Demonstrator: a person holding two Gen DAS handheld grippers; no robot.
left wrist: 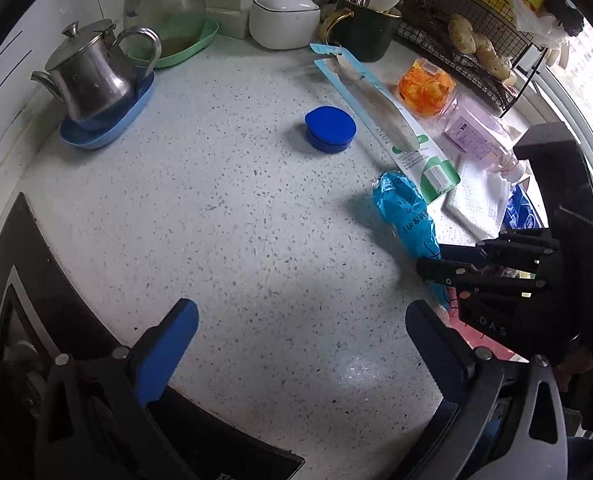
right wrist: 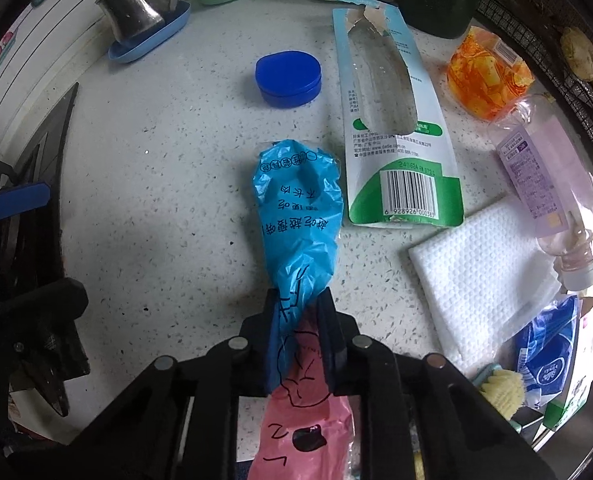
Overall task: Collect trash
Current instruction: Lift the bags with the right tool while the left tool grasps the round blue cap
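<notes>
We see our left gripper [left wrist: 302, 344]: black linkage arms, silver rivets, blue pads; our right gripper [right wrist: 298, 312] matches, stamped "DAS".

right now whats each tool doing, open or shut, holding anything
left tool: open, holding nothing.
right tool: shut on the blue and pink plastic bag.

We are in a home kitchen: a speckled countertop [left wrist: 224, 216] beside a stove [left wrist: 20, 280], a steel teapot [left wrist: 92, 76], a utensil mug [left wrist: 362, 28], a wire rack [left wrist: 472, 52] holding ginger [left wrist: 462, 34].
</notes>
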